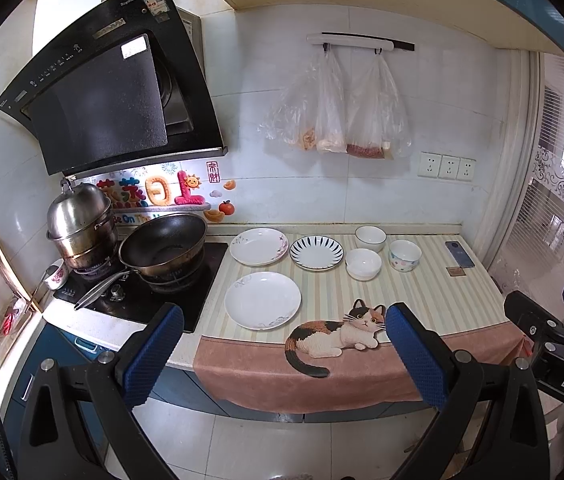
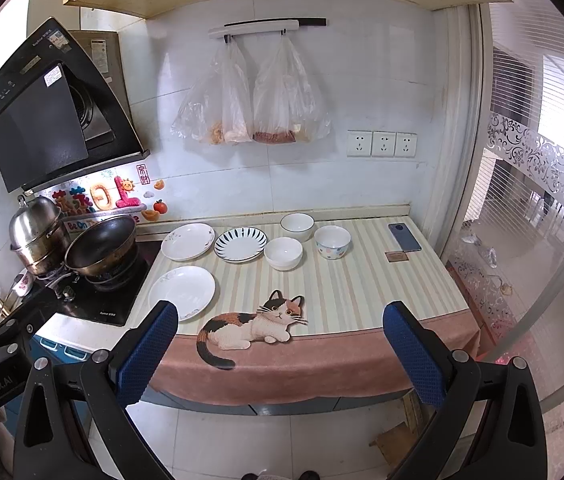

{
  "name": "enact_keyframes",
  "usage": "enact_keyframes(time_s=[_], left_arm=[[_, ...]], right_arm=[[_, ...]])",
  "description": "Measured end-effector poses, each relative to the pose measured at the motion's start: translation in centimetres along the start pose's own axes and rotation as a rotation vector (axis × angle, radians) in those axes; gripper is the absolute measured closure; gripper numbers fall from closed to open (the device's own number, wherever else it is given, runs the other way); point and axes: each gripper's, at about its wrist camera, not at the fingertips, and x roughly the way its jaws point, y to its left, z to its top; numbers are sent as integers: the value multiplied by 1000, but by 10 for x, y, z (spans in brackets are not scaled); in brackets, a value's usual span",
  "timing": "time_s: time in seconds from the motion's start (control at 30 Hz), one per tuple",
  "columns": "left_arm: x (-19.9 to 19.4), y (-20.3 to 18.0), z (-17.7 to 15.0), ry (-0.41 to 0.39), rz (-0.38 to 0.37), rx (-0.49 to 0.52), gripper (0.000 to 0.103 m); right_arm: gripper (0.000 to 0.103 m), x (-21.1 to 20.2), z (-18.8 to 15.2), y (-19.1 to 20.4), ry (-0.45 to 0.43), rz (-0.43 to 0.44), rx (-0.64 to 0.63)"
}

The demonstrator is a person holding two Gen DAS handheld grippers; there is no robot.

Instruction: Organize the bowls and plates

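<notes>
Three plates lie on the striped cat mat (image 1: 422,300): a white plate (image 1: 262,300) at the front left, a floral-rim plate (image 1: 258,246) behind it, and a blue-striped plate (image 1: 316,253) to its right. Three bowls stand further right: a white bowl (image 1: 363,263), a blue-rimmed bowl (image 1: 370,238) behind it, and a patterned bowl (image 1: 405,255). The same dishes show in the right wrist view, with the front plate (image 2: 181,292) and the patterned bowl (image 2: 332,241). My left gripper (image 1: 282,344) and right gripper (image 2: 280,344) are open, empty and held back off the counter's front edge.
A gas hob with a black wok (image 1: 163,248) and a steel steamer pot (image 1: 81,224) stands left of the mat. A phone (image 1: 459,254) and a small card (image 1: 454,271) lie at the far right. Plastic bags (image 1: 338,108) hang on the wall. A glass door (image 2: 530,220) borders the right.
</notes>
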Motion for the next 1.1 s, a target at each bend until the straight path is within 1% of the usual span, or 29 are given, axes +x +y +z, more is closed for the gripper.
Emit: enact_keyframes(time_s=[1.1], left_arm=[[4, 4, 2, 1, 1, 5, 0]], right_arm=[[0, 6, 6, 4, 2, 7, 9]])
